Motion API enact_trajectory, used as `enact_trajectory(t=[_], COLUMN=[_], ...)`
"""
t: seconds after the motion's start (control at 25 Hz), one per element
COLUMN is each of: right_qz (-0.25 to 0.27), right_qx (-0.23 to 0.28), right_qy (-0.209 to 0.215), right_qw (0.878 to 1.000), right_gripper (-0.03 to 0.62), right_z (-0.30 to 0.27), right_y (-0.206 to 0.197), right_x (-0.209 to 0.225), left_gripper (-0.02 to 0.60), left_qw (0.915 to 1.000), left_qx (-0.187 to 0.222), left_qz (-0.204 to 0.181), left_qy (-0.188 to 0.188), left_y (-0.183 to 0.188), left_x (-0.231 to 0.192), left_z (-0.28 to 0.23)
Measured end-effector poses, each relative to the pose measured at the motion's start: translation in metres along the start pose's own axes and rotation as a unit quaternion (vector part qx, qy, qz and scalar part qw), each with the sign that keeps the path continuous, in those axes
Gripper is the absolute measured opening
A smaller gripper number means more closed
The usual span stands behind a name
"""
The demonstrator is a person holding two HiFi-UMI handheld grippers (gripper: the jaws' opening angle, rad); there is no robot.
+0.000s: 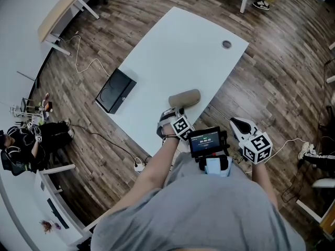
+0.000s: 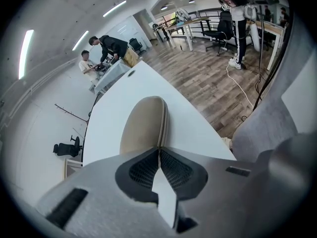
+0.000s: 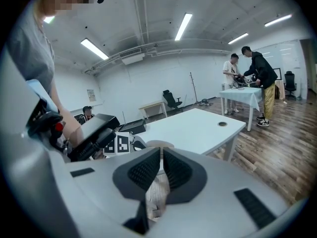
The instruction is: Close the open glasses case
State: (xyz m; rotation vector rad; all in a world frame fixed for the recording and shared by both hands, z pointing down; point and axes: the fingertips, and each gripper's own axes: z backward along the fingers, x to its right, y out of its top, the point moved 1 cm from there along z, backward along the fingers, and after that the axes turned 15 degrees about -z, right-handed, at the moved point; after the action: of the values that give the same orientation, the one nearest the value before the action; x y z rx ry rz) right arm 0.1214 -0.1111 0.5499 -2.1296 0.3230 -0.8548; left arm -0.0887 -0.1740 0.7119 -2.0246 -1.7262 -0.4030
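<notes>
A white surface (image 1: 178, 51) stands on a wood floor (image 1: 261, 72), with a round grommet (image 1: 226, 44) near its 1 o'clock corner. A black box (image 1: 115, 90) sits just beside its 9 o'clock edge. A power strip (image 1: 138, 166) lies at 7 o'clock. Two people (image 3: 252, 73) stand at a far table (image 3: 240, 95).

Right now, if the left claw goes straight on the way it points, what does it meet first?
The tan glasses case lying on the white table: it sits directly ahead of the left claw, whose jaws are together. The gap looks small, but depth is hard to judge.
</notes>
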Motion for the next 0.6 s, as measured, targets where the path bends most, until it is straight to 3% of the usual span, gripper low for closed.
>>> enact_trajectory(t=[0.6], right_qz=[-0.002], right_qx=[0.003], right_qy=[-0.002], right_qw=[1.0], right_gripper=[0.034], right_z=[0.0026], right_y=[0.0002], right_x=[-0.0004], left_gripper=[0.02], left_qw=[1.0], left_qx=[0.004], left_qz=[0.001], left_qy=[-0.002], left_y=[0.0021], left_x=[-0.0017], left_z=[-0.0013])
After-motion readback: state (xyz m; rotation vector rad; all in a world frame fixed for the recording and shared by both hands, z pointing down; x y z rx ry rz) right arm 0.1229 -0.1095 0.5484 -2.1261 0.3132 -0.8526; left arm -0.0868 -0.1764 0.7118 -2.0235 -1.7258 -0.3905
